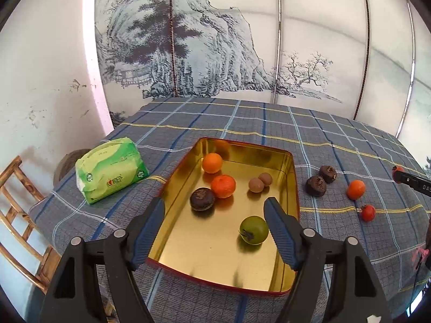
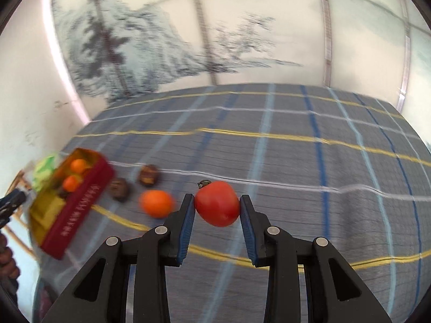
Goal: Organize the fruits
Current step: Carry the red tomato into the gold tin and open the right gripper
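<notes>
A gold-lined red tin (image 1: 293, 177) holds two oranges (image 1: 223, 186), a dark fruit (image 1: 202, 199), two small brown fruits (image 1: 256, 185) and a green fruit (image 1: 254, 230). My left gripper (image 1: 215, 207) is open and empty above the tin's near end. On the cloth right of the tin lie two dark fruits (image 1: 316, 186), an orange (image 1: 355, 189) and a small red fruit (image 1: 368, 213). In the right wrist view, my right gripper (image 2: 217, 205) is shut on a red tomato-like fruit (image 2: 217, 203), above the cloth. The tin (image 2: 78, 210) shows at the left.
A green tissue pack (image 1: 110, 169) lies left of the tin. The table has a blue plaid cloth (image 1: 242, 123). A wooden chair (image 1: 18, 215) stands at the left edge. A painted screen (image 1: 215, 40) stands behind the table.
</notes>
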Action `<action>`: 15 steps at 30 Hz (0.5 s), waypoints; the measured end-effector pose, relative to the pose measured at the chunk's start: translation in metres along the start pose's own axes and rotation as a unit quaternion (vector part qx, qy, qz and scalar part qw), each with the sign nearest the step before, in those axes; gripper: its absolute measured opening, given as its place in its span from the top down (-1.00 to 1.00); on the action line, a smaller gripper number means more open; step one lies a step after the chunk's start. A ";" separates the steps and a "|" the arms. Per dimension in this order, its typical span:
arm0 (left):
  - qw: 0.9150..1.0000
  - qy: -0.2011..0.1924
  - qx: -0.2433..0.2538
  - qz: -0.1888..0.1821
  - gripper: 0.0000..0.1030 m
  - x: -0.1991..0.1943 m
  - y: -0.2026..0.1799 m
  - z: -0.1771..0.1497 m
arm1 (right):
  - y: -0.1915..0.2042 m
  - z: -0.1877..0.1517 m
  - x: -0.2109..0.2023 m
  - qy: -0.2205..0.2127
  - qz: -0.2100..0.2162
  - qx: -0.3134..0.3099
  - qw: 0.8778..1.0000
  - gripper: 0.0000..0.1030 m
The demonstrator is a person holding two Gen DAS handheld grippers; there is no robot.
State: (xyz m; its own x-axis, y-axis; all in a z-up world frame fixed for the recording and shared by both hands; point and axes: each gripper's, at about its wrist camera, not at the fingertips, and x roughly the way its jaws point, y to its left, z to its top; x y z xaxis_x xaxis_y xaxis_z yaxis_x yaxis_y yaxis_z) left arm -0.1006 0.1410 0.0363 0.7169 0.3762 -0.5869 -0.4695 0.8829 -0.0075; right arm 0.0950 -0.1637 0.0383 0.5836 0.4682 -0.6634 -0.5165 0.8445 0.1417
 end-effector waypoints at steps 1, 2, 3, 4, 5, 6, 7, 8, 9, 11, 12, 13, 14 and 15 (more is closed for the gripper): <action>1.000 -0.003 -0.002 0.005 -0.43 -0.001 0.002 0.000 | 0.011 0.001 -0.001 0.000 0.011 -0.008 1.000 0.32; 1.000 -0.005 -0.002 0.009 -0.45 -0.002 0.004 -0.001 | 0.023 0.003 -0.003 -0.001 0.023 -0.017 1.000 0.32; 1.000 -0.008 -0.003 0.014 -0.45 -0.003 0.005 -0.002 | 0.039 0.004 -0.005 -0.002 0.036 -0.028 0.999 0.32; 1.000 -0.012 -0.005 0.021 -0.46 -0.005 0.008 -0.002 | 0.049 0.004 -0.006 -0.002 0.045 -0.036 0.998 0.32; 1.000 -0.012 -0.008 0.023 -0.46 -0.006 0.011 -0.003 | 0.059 0.005 -0.007 -0.001 0.055 -0.041 0.998 0.32; 1.000 -0.012 -0.010 0.020 -0.46 -0.006 0.012 -0.003 | 0.071 0.005 -0.008 -0.001 0.069 -0.047 0.996 0.32; 1.000 -0.010 -0.013 0.016 -0.47 -0.006 0.015 -0.004 | 0.082 0.004 -0.011 -0.001 0.080 -0.052 0.995 0.32; 1.000 -0.010 -0.016 0.020 -0.48 -0.007 0.018 -0.005 | 0.094 0.005 -0.012 0.000 0.092 -0.058 0.994 0.32; 0.999 -0.009 -0.021 0.024 -0.49 -0.007 0.022 -0.006 | 0.107 0.004 -0.012 0.002 0.104 -0.066 0.992 0.32; 0.999 -0.004 -0.035 0.020 -0.50 -0.007 0.031 -0.007 | 0.128 0.005 -0.011 0.005 0.121 -0.079 0.990 0.32; 0.999 -0.001 -0.041 0.022 -0.50 -0.007 0.034 -0.007 | 0.140 0.005 -0.011 0.008 0.132 -0.084 0.988 0.32; 0.998 0.005 -0.054 0.027 -0.50 -0.005 0.041 -0.008 | 0.152 0.006 -0.009 0.011 0.144 -0.089 0.986 0.32; 0.997 0.012 -0.065 0.029 -0.51 -0.004 0.047 -0.010 | 0.158 0.006 -0.008 0.012 0.150 -0.092 0.984 0.32; 0.997 0.015 -0.073 0.032 -0.51 -0.003 0.052 -0.011 | 0.169 0.006 -0.006 0.016 0.158 -0.098 0.982 0.32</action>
State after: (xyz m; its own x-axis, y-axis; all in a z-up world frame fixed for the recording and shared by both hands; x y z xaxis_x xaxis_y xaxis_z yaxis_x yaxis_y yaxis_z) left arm -0.1327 0.1824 0.0286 0.6679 0.4204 -0.6141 -0.5856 0.8061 -0.0851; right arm 0.0077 -0.0223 0.0706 0.3562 0.6888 -0.6314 -0.7812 0.5902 0.2032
